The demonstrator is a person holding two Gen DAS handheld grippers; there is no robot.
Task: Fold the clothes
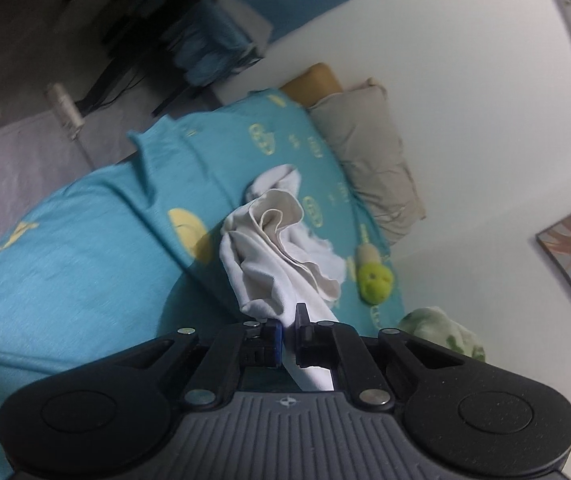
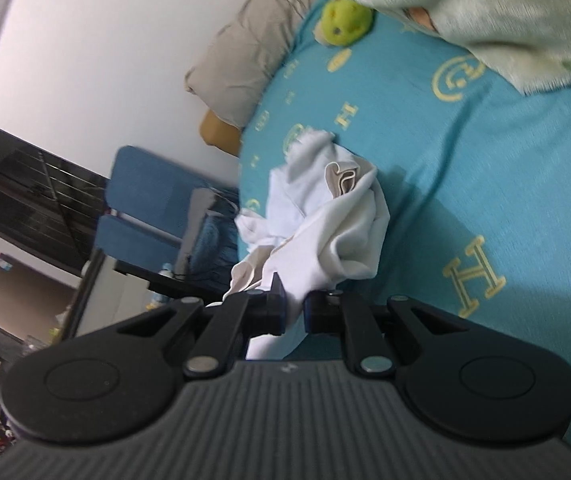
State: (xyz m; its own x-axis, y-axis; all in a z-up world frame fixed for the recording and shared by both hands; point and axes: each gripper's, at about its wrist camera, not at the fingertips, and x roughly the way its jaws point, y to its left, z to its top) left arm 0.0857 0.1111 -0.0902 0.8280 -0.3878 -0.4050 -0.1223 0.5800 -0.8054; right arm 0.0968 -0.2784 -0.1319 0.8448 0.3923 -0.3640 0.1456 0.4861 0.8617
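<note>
Our left hand-held gripper [image 1: 288,330] is closed on a strip of the white garment [image 1: 281,248], its fingers pinched tight with cloth running between them. From there the garment hangs bunched and rumpled above the teal bedsheet [image 1: 85,248], with a pale lining showing in the folds; a green plush toy [image 1: 374,282] lies toward 3 o'clock of it, near the grey pillow [image 1: 369,160].

Our right hand-held gripper [image 2: 294,305] likewise grips a fold of the same garment [image 2: 337,224], which trails toward 12 o'clock onto the sheet [image 2: 485,184].

Both grips seem to be on crumpled cloth, not clean edges (we cannot tell which part each holds). To do this well, we judge the garment needs spreading flat: draw the two grippers apart evenly, keep both pinches firm, and lay it smooth on clear sheet, away from the toy.
</note>
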